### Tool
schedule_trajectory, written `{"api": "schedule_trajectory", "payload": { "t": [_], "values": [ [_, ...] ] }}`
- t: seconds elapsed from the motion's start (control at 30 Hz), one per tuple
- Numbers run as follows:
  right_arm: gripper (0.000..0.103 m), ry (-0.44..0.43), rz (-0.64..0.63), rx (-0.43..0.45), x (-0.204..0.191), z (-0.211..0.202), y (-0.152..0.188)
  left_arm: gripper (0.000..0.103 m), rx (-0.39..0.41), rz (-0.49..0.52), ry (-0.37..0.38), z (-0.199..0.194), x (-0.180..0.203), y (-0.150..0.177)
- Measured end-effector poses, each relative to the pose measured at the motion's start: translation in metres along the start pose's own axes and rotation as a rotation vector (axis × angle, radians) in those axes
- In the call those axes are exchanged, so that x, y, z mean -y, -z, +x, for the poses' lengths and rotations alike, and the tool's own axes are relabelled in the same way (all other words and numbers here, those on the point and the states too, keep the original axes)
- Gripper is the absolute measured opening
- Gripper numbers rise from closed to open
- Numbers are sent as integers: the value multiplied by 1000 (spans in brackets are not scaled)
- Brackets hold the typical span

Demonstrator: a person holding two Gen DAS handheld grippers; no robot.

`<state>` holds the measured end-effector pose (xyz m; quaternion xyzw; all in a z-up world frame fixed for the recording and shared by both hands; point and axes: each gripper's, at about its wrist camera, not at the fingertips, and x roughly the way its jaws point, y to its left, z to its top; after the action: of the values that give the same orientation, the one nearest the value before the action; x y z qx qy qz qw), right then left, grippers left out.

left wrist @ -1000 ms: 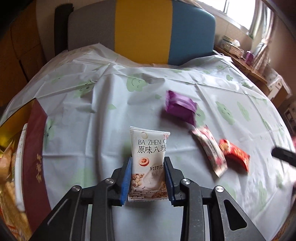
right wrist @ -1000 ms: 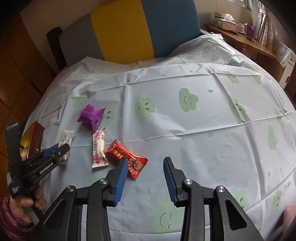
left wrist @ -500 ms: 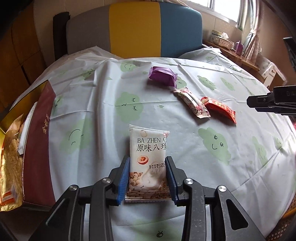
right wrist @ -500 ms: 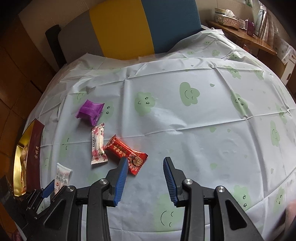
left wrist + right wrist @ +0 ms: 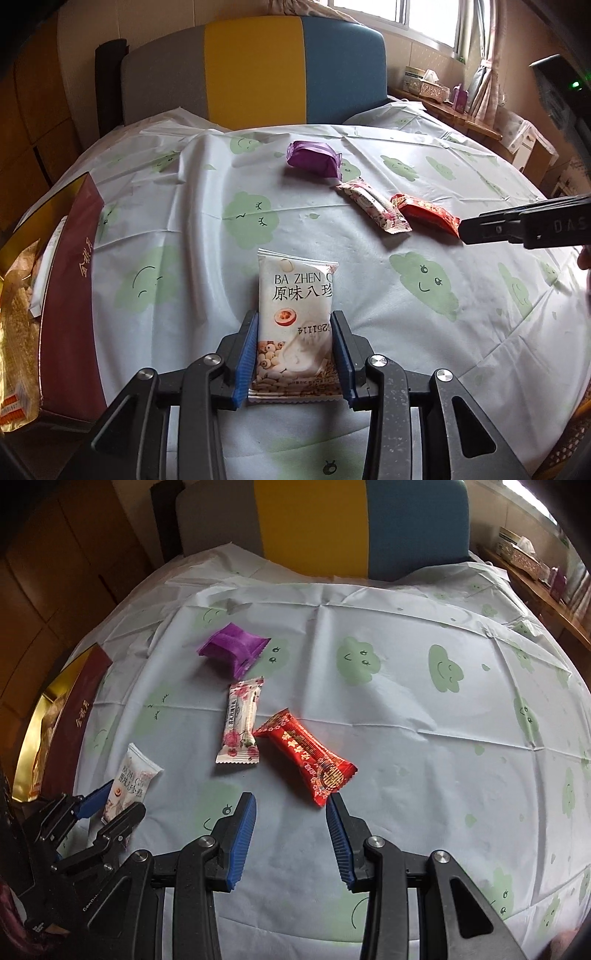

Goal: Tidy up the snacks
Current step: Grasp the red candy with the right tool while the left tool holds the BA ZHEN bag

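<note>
My left gripper (image 5: 294,321) is shut on a white snack packet (image 5: 295,310) with Chinese print, held just above the tablecloth; it also shows in the right wrist view (image 5: 131,779). My right gripper (image 5: 290,803) is open and empty, just short of the red candy packet (image 5: 308,755). A white and pink floral packet (image 5: 242,720) lies left of the red one, and a purple packet (image 5: 232,648) lies farther back. In the left wrist view the purple packet (image 5: 314,159), the floral packet (image 5: 373,205) and the red packet (image 5: 424,212) lie in a row.
A dark red and gold box (image 5: 70,288) holding snacks sits at the table's left edge. The round table has a pale tablecloth (image 5: 406,701) with green cloud faces. A grey, yellow and blue chair back (image 5: 255,70) stands behind it.
My left gripper has pulled back toward the near table edge with the white packet. My right gripper has moved closer to the red packet, its jaws still open.
</note>
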<state>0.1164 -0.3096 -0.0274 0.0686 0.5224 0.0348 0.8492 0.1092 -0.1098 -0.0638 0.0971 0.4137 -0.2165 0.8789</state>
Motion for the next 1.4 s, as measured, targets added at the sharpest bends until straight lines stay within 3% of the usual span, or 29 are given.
{"api": "schedule_trajectory", "payload": {
  "t": [0.47, 0.9, 1.4],
  "values": [
    [45, 129, -126, -65, -2, 25, -29, 39, 31, -21, 7, -1, -2, 4],
    [47, 146, -198, -96, -4, 39, -31, 40, 38, -22, 7, -1, -2, 5],
    [47, 143, -188, -93, -2, 35, -23, 40, 43, -24, 5, -3, -2, 4]
  ]
}}
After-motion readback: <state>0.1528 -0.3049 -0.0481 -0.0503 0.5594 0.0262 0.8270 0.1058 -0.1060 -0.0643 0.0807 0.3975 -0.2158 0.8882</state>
